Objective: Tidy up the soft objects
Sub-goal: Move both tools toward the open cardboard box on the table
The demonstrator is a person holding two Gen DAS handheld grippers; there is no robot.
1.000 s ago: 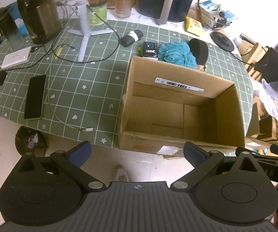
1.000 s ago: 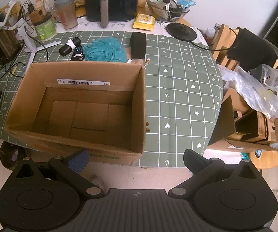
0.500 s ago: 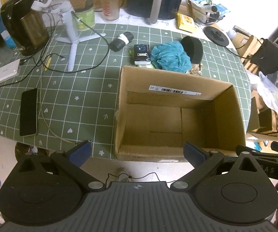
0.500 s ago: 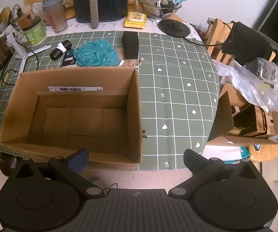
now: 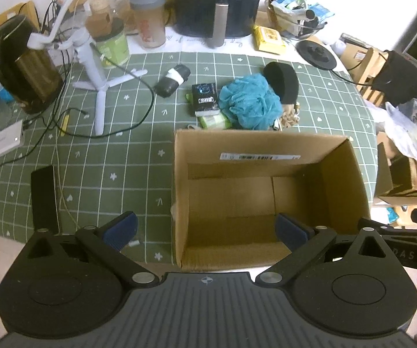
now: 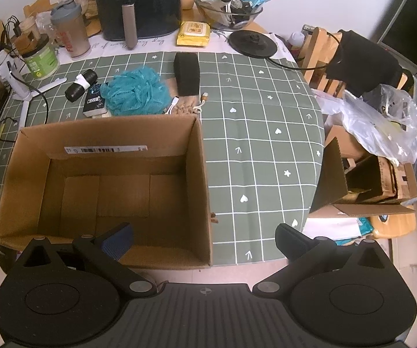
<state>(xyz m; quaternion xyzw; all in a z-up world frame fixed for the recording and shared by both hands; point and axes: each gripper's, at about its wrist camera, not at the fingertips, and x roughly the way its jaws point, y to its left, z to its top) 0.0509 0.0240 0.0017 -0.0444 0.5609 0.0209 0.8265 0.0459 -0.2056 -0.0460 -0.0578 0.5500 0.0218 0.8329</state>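
An empty cardboard box (image 5: 266, 156) (image 6: 104, 139) stands open on the green checked tablecloth (image 5: 121, 156) (image 6: 260, 133). Behind its far wall lie a blue mesh bath sponge (image 5: 249, 101) (image 6: 135, 91), a black foam sponge (image 5: 283, 79) (image 6: 187, 72), a beige knitted piece (image 5: 288, 116) (image 6: 186, 105) and a black roll with a white band (image 5: 172, 79) (image 6: 80, 87). My left gripper (image 5: 205, 230) hovers open over the box's near wall. My right gripper (image 6: 204, 239) hovers open over the box's near right corner. Neither holds anything.
A small black box (image 5: 205, 98) (image 6: 93, 101) lies beside the bath sponge. White tripod (image 5: 98, 72), kettle (image 5: 25, 66), phone (image 5: 44, 197) and cables sit left. An air fryer (image 6: 135, 0), shaker cup (image 6: 72, 32), yellow wipes (image 6: 193, 33) stand at the back. Bags and cartons (image 6: 376, 174) crowd the right.
Both grippers have moved forward over the table; the box and the objects behind it now sit nearer and lower in both views. Both stay open.
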